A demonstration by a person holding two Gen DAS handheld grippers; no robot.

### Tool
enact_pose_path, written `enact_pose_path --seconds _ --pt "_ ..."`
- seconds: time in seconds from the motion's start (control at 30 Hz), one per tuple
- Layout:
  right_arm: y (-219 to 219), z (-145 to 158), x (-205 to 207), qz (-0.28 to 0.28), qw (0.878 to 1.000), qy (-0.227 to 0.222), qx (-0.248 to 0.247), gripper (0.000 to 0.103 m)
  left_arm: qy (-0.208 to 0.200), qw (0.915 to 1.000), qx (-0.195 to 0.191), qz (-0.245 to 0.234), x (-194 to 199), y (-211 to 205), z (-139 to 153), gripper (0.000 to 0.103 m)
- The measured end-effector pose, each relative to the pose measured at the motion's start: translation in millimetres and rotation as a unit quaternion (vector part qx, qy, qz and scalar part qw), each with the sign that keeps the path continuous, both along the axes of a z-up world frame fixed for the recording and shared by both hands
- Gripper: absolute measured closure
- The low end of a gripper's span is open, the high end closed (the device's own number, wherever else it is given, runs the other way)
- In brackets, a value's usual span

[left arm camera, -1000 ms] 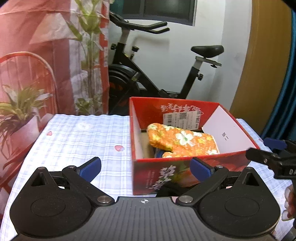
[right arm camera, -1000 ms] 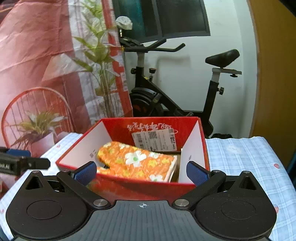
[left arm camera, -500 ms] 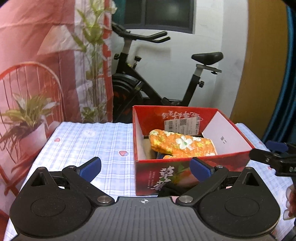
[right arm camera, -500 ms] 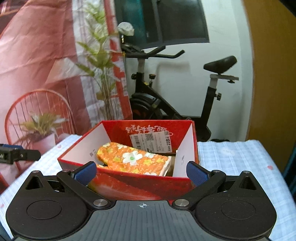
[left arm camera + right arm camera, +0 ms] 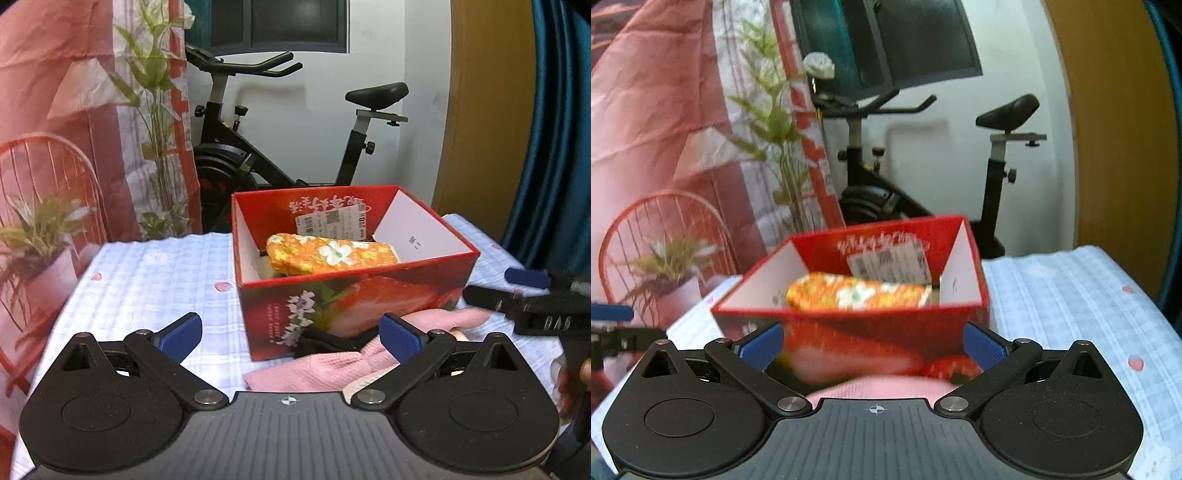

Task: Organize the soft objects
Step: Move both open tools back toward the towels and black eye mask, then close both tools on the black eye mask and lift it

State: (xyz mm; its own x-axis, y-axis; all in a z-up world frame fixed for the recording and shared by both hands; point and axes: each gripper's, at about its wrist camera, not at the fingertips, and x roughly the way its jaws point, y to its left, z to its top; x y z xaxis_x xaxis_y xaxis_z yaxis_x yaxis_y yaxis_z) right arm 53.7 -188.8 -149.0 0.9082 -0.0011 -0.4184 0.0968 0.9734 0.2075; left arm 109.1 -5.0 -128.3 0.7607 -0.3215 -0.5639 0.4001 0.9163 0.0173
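Orange floral mitt (image 5: 330, 253) lies inside red box (image 5: 354, 306); pink glove (image 5: 332, 369) on table just in front, unpacked. Left gripper (image 5: 290, 334) and right gripper (image 5: 873, 345) both spread, empty

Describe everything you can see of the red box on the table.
The red box is an open-topped cardboard carton with white inner walls and a glossy strawberry-and-flower print outside. A white shipping label is stuck on its inner far wall, by printed white characters. It stands upright on the checked tablecloth. An orange floral mitt lies inside, over something dark. A pink knitted cloth lies against its near base.
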Motion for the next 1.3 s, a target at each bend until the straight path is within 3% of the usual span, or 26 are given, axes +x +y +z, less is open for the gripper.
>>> enact_pose_path --seconds 0.3,0.77,1.03,1.3 --pt "20.8 -14.3 -17.7 0.017 0.999 0.029 -0.031 0.000 0.024 0.9993 -0.028 0.007 -0.7 5.7 -22.0 0.000" --pt "34.0 -42.3 -35.5 0.020 0.996 0.080 -0.025 0.000 0.092 0.9921 -0.069 0.050 -4.8 37.7 -60.7 0.004" --pt "46.2 -62.8 -44.9 0.052 0.991 0.120 -0.007 0.015 0.126 0.9876 -0.087 0.036 -7.5 37.8 -82.0 0.012" --pt "60.9 -73.2 -48.1 0.088 0.982 0.167 0.000 0.018 0.171 0.9801 -0.098 0.024 5.7 31.5 -112.0 0.011"
